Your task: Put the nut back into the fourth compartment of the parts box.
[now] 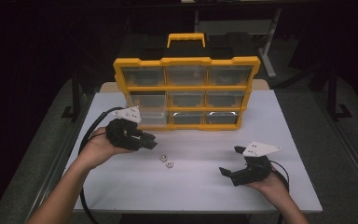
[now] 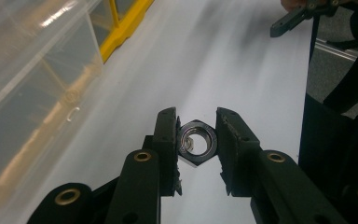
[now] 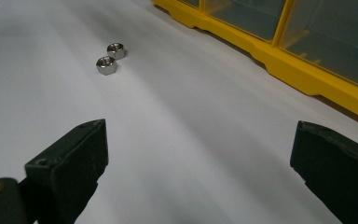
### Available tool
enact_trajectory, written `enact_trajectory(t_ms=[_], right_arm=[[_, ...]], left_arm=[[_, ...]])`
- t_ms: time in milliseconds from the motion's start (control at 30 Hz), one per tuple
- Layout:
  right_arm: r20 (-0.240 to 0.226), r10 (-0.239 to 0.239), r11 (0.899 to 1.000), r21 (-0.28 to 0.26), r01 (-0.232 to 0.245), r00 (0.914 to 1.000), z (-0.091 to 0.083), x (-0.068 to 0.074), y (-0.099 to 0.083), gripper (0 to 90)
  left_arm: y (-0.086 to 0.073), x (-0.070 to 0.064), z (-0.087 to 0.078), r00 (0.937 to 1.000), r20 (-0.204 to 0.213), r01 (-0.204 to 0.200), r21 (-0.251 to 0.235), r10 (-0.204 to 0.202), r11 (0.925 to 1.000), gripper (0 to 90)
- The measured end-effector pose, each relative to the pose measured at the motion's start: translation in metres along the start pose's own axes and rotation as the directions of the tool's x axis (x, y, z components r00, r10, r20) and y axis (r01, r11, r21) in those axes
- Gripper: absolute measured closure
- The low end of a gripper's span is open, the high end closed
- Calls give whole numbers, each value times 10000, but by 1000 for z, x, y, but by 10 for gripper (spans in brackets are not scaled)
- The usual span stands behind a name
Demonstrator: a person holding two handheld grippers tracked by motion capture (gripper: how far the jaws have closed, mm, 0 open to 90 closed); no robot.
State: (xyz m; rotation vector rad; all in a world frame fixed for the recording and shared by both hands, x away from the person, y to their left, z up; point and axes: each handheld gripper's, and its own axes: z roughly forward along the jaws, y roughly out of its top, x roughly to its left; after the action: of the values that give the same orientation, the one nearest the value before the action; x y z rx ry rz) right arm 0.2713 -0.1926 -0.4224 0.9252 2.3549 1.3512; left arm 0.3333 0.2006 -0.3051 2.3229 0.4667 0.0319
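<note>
Hex nut [image 2: 196,142] in left gripper [image 2: 196,140] looked like dark, glossy metal w/ smooth faces. Two loose nuts [image 3: 111,58] were bright, shiny steel. Gripper pads [image 2: 228,140] were matt black plastic, slightly scuffed. Organizer frame [image 1: 186,61] was glossy yellow plastic, drawers [image 1: 143,75] clear plastic. Tabletop [image 1: 191,186] was smooth matt white.

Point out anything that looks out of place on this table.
Two small silver hex nuts lie loose on the white table, outside the yellow drawer organizer. The bottom-left clear drawer looks pulled out. The left tongs hold a third nut.
</note>
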Motion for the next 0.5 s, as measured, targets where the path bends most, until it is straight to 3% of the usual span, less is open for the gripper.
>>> enact_trajectory(t_ms=[500], right_arm=[[31, 23, 10000, -15, -23, 10000, 0, -1, -1, 34]], left_arm=[[24, 5, -26, 10000, 77, -14, -200, 16, 9998, 706]])
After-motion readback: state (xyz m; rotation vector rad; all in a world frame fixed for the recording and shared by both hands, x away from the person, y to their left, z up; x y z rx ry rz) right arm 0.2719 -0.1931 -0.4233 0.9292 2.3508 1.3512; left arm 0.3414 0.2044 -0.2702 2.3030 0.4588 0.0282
